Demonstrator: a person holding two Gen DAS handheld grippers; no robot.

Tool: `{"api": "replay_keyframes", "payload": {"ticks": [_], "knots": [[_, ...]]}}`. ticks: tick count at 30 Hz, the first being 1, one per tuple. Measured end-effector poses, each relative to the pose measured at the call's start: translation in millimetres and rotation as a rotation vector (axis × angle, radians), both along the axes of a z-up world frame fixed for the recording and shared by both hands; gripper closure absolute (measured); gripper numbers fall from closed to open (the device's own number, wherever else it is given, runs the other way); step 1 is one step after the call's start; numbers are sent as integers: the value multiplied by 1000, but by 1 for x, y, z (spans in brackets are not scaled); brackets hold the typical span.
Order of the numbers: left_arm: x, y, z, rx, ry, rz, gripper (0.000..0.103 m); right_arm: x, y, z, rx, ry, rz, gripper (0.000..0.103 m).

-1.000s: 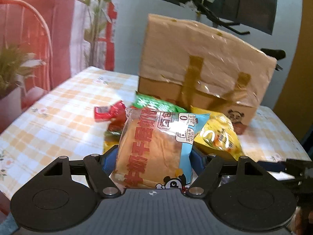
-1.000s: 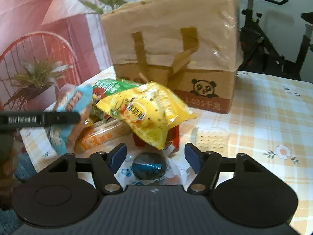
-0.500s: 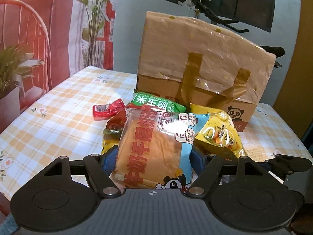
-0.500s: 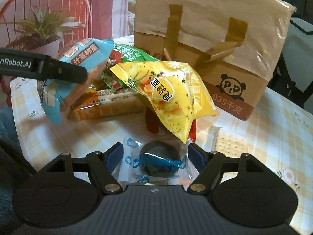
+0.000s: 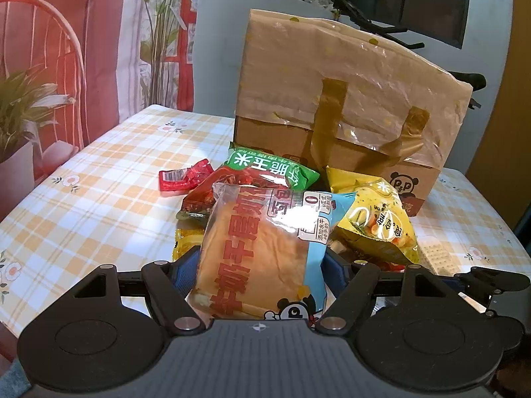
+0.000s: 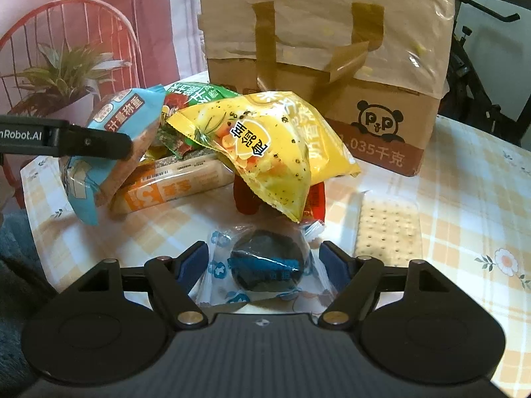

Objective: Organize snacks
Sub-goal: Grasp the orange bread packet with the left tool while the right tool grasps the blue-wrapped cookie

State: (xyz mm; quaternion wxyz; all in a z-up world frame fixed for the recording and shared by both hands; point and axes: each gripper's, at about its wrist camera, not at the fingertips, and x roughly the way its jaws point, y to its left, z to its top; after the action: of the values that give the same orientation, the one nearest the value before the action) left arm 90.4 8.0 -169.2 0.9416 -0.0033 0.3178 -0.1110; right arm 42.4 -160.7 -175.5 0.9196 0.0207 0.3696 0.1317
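Two snacks are in play. The left gripper [image 5: 259, 265] is clamped across the lower half of the bread packet [image 5: 265, 252], holding it clear of the checked tablecloth [image 5: 99, 205] in front of the heap. The right gripper [image 6: 264, 262] stands wide, its jaws apart on either side of the small round dark cake in a clear wrapper [image 6: 265, 267], which lies flat on the cloth just ahead of the yellow chip bag [image 6: 265, 152]; the pads do not press on it.

The bread looks light and soft — a hard squeeze would likely crush the loaf, so a grip across the middle of its width seems right. The little cake (probably crumbly under its glossy film) is best taken on the disc itself, since the loose wrapper edges would slide or tear. The chip bag is puffed with air and slippery; its crimped seam looks the safer hold. Behind the pile stands the paper-covered carton with the panda mark [image 6: 332, 66].
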Motion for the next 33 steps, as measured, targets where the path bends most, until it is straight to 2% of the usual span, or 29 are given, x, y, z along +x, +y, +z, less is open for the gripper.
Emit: {"api": "replay_keyframes", "payload": {"ticks": [12, 17, 19, 24, 33], "knots": [[-1, 0, 0, 0, 0, -10, 26, -1, 0, -1, -15, -5, 9, 28], [-2, -1, 3, 21, -12, -3, 26, -4, 5, 3, -48, 2, 31, 39], [-5, -3, 7, 44, -35, 9, 26, -8, 2, 7, -20, 21, 50, 44], [-8, 1, 13, 27, -53, 31, 26, -16, -12, 16, 54, 25, 36, 44], [-16, 10, 22, 0, -81, 60, 26, -22, -21, 27, 57, 33, -23, 45]]}}
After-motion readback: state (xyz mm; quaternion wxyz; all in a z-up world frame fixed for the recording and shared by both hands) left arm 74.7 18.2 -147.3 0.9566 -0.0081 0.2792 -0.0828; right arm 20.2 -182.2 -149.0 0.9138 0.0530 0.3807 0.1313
